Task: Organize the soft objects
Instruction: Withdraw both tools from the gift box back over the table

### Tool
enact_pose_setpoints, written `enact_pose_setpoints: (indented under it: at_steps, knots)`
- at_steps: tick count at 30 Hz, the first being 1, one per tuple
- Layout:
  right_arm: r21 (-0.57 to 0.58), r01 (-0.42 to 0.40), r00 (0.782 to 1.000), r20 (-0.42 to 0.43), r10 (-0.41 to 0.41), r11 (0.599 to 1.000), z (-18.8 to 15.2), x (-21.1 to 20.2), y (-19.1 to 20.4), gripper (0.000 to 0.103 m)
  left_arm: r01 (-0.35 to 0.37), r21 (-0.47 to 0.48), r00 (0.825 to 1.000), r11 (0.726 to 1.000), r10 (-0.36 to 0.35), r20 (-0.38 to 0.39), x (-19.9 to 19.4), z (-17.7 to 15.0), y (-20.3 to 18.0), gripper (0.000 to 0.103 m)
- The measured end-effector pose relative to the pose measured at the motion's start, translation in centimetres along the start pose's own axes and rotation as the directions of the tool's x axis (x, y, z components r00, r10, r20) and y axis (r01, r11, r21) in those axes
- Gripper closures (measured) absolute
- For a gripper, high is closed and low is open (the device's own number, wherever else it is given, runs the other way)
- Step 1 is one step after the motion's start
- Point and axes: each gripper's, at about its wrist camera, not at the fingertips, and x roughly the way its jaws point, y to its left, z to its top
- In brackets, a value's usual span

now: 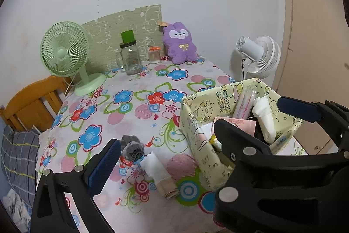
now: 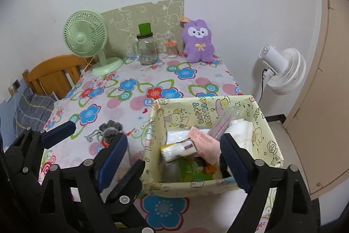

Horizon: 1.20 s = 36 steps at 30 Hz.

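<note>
A pale yellow cartoon-print storage box [image 1: 196, 123] [image 2: 165, 110] stands on the flowered table, holding white cloth rolls, a pink cloth, packets and a plastic bag. On the table left of it lie a grey sock bundle [image 1: 132, 149] [image 2: 111, 129], a white roll [image 1: 153, 165] and a beige roll [image 1: 169, 188]. My left gripper [image 1: 165, 158] is open, its fingers apart around these rolls, above them. My right gripper [image 2: 174, 156] is open over the box's near side; its right finger [image 2: 235, 161] reaches inside. The left gripper also shows in the right wrist view [image 2: 59, 132].
A purple plush rabbit [image 1: 180, 43] [image 2: 198, 40], a green desk fan [image 1: 65, 51] [image 2: 87, 38], a glass jar with a green lid [image 1: 129, 56] and a small orange-lidded jar [image 1: 154, 55] stand along the back. A white fan [image 1: 259, 56] stands right of the table; a wooden chair [image 1: 30, 99] stands left.
</note>
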Motion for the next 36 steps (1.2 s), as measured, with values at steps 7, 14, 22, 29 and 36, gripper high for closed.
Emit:
enact_pose_setpoints:
  at_steps: [7, 14, 22, 29, 36]
  knots:
    - [-0.022, -0.007, 0.999, 0.042, 0.008, 1.000, -0.7, -1.3, 1.7, 0.005, -0.013, -0.026, 1.000, 1.000, 0.013, 0.011, -1.2, -0.9, 1.4, 0.000]
    - [-0.028, -0.025, 0.999, 0.042, 0.026, 0.999, -1.3, -1.5, 3.3, 0.004, -0.026, -0.045, 1.000, 0.999, 0.027, 0.012, -1.7, -2.0, 2.9, 0.000]
    - [-0.023, -0.034, 0.997, 0.074, 0.036, 0.999, -2.2, -1.6, 4.7, 0.003, -0.018, -0.073, 1.000, 0.997, 0.019, 0.015, -1.9, -3.2, 4.5, 0.000]
    - [-0.013, -0.038, 0.997, 0.062, 0.039, 0.999, -3.2, -0.8, 6.0, 0.003, -0.015, -0.079, 1.000, 0.997, 0.015, 0.000, -1.1, -4.3, 5.9, 0.000]
    - [-0.016, -0.047, 0.998, 0.042, 0.048, 0.999, -3.8, 1.0, 7.5, 0.003, -0.021, -0.092, 1.000, 0.996, 0.019, -0.017, 0.2, -5.3, 7.7, 0.000]
